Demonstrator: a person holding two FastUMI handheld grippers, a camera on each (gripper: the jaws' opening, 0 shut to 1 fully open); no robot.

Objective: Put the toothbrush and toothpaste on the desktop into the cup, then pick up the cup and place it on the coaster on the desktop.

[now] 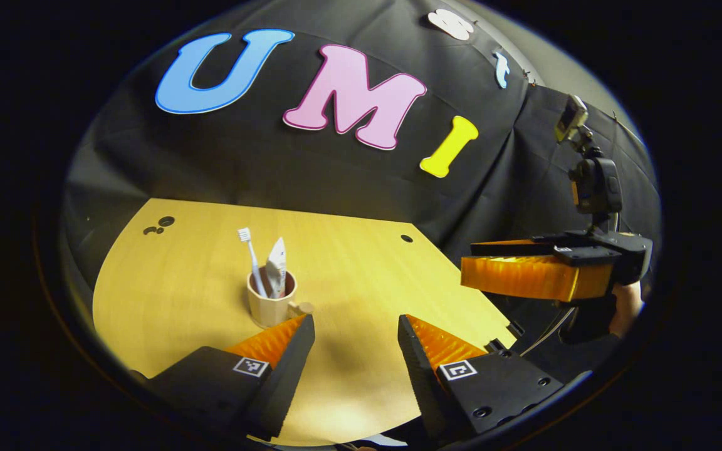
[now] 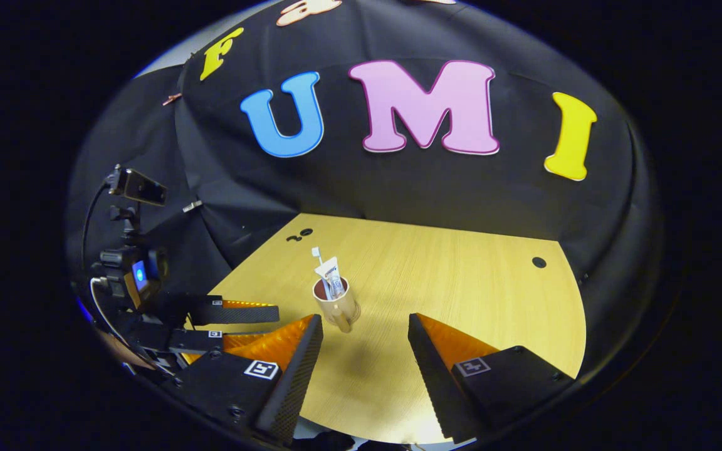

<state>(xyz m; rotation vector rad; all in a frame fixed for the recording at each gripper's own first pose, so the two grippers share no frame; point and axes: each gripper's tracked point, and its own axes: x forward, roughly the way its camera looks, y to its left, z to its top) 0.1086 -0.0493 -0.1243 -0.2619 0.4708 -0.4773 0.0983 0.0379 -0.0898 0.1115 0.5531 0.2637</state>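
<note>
In the left gripper view the left gripper (image 1: pixel 356 329) has its two fingers spread well apart over the wooden desktop (image 1: pixel 361 275), with nothing between them. In the right gripper view the right gripper (image 2: pixel 366 329) likewise has its two fingers spread wide and empty.

By count: two grippers, one cup (image 1: pixel 270 302), one toothbrush (image 1: pixel 252 260), one toothpaste tube (image 1: pixel 277 268), one desktop. The coaster cannot be made out in either view.

Ahead of the left gripper's left finger, just beyond its tip, the cup stands upright on the desktop, its handle turned toward that fingertip; whether tip and handle touch cannot be told. The toothbrush leans inside the cup, bristle head up, and the toothpaste tube stands in it beside the brush. In the right gripper view the cup (image 2: pixel 336 305) stands just ahead of the left fingertip, slightly inward of it, with the toothpaste tube (image 2: pixel 331 277) in front and the toothbrush (image 2: pixel 318 255) showing little more than its head behind the tube.

Farther out, to the right of the left gripper and raised above the desktop's edge, the right gripper (image 1: pixel 527 263) appears side-on, fingers parted, with part of a hand (image 1: pixel 625 307) behind it, mostly cut off. In the right gripper view the left gripper (image 2: pixel 261 327) sits close at the left, its lower finger partly hidden.

Small dark holes (image 2: pixel 299 235) mark the desktop's far side, well beyond the cup.
</note>
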